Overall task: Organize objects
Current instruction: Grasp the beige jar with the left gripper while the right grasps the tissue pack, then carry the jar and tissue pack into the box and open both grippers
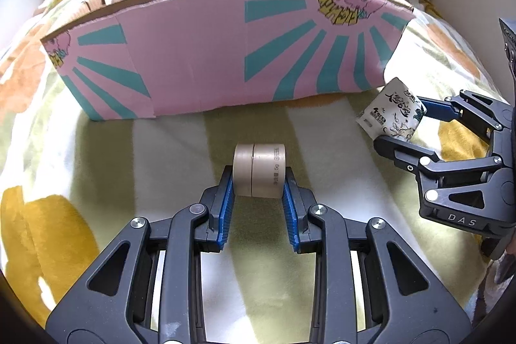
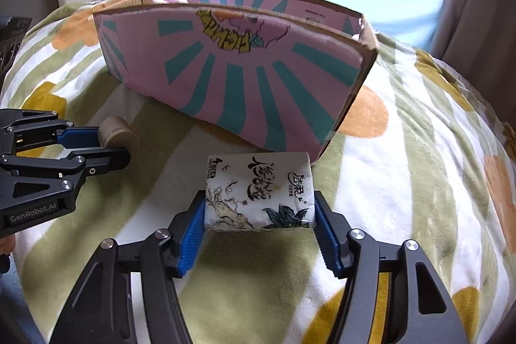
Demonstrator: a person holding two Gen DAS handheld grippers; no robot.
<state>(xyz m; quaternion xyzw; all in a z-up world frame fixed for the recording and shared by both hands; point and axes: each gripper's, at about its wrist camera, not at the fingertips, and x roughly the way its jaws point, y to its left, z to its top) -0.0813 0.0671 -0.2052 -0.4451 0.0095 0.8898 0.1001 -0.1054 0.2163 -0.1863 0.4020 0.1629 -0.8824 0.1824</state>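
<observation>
Beige jar [image 1: 259, 170] clamped in left gripper [image 1: 259, 182]; right gripper [image 2: 259, 210] squeezes tissue pack [image 2: 259, 191].

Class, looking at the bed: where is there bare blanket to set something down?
Free: the blanket between box and left gripper, and right of the box. Crowded: the box's right corner, where the tissue pack sits.

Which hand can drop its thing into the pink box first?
Probably the right. The right gripper grips the white printed tissue pack almost against the pink and teal cardboard box. The left gripper holds its small beige round jar farther from it.
</observation>
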